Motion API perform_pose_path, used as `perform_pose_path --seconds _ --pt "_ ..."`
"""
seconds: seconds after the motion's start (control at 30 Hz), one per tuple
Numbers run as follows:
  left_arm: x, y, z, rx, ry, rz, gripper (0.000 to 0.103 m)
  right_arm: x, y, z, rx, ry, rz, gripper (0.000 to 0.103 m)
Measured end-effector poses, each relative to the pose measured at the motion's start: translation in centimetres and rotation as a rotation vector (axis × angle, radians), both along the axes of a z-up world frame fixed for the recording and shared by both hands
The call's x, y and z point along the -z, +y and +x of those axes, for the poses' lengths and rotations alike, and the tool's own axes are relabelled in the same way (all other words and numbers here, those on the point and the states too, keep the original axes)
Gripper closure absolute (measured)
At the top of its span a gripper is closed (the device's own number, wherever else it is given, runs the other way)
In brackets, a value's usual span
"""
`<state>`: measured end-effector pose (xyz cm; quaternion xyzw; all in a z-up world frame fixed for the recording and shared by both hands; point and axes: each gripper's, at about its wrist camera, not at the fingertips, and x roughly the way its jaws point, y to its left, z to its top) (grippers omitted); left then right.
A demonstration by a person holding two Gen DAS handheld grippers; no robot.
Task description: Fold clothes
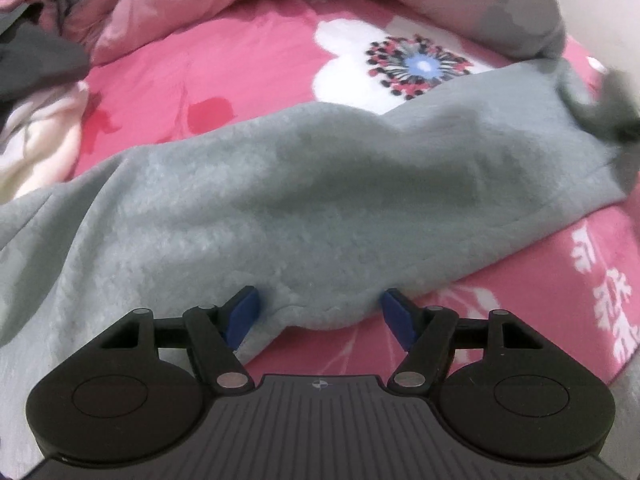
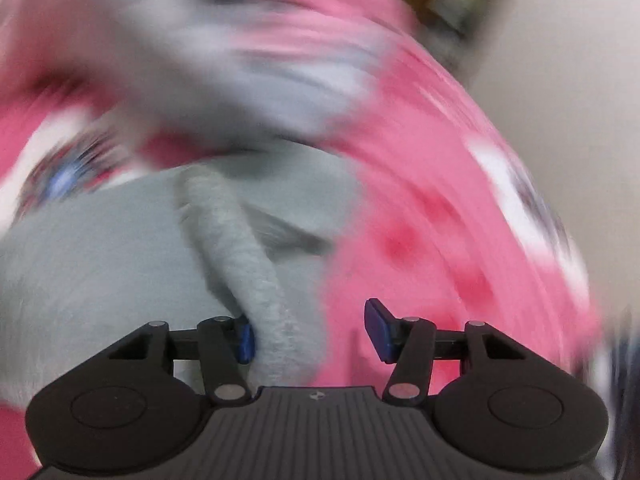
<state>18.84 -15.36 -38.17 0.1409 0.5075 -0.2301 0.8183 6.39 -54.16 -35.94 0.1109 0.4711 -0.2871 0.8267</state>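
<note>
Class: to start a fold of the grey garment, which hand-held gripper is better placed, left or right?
Left, probably. The left hand-held gripper is open with the grey garment hem between its fingers, in a sharp view. The right hand-held gripper is open too, but its view is motion-blurred.

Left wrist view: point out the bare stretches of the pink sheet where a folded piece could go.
One bare patch lies beyond the grey garment, around the white flower print, below the bunched quilt. A smaller patch sits near right, beside the left gripper. The far left is crowded with dark clothing.
</note>
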Motion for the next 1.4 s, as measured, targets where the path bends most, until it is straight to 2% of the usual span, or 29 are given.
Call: perform_pose_path --seconds 0.07,0.13,0.23,0.37,0.47,0.57,0.63,0.7,0.77,0.87,0.93,1.0,1.1,1.2,1.3,1.37,1.4 --pt "0.0 0.1 0.2 -0.024 0.013 0.010 0.034 0.3 -4.0 -3.8 0.204 -0.024 0.159 0.043" --pt "-0.3 0.2 0.4 -0.046 0.022 0.015 0.034 0.7 -6.9 -7.4 0.362 -0.035 0.269 0.044" --pt "-1.0 0.2 0.5 -0.072 0.023 0.024 0.034 0.1 -9.1 -10.8 0.458 -0.078 0.328 0.043" --pt "-2.4 -0.6 0.4 -0.076 -0.006 0.028 0.034 -1.0 -10.0 -10.7 0.380 -0.130 0.364 0.037" --pt "-3.4 -2.0 0.2 -0.040 -0.001 -0.005 0.034 -0.4 -10.3 -8.7 0.330 -0.117 0.440 0.036" --pt "-3.5 -4.1 -0.6 0.044 0.006 -0.016 0.034 1.3 -10.6 -7.2 0.357 -0.104 0.518 0.037" --pt "-3.1 -5.3 -1.3 0.109 0.009 0.002 0.034 2.5 -10.7 -6.7 0.379 -0.119 0.575 0.048" --pt "-2.5 -6.0 -2.2 0.155 0.020 0.020 0.034 2.9 -10.7 -6.2 0.379 -0.136 0.603 0.083" --pt "-2.3 -5.8 -2.9 0.162 0.024 0.037 0.034 1.9 -10.8 -5.8 0.371 -0.171 0.579 0.094" --pt "-2.2 -4.9 -3.3 0.132 0.036 0.046 0.034 -0.1 -11.1 -5.5 0.349 -0.232 0.527 0.094" --pt "-1.9 -2.5 -2.2 -0.018 0.104 -0.024 0.034 -0.3 -11.2 -5.0 0.331 -0.227 0.515 0.094" --pt "-1.7 -0.1 -1.2 -0.171 0.173 -0.096 0.035 0.5 -11.3 -4.6 0.339 -0.190 0.543 0.094" --pt "-0.9 4.4 0.1 -0.473 0.265 -0.257 0.035 1.5 -11.5 -4.6 0.383 -0.171 0.603 0.091" --pt "0.2 7.8 0.5 -0.729 0.303 -0.382 0.035 2.5 -11.5 -4.6 0.425 -0.162 0.650 0.086" --pt "1.5 9.7 0.9 -0.930 0.332 -0.483 0.038 3.4 -11.6 -4.7 0.471 -0.153 0.694 0.085" --pt "2.0 10.2 1.1 -1.005 0.340 -0.517 0.042 3.6 -11.7 -4.6 0.490 -0.150 0.701 0.085" --pt "2.1 10.2 1.2 -1.034 0.339 -0.519 0.046 3.6 -11.7 -4.2 0.483 -0.141 0.690 0.086"
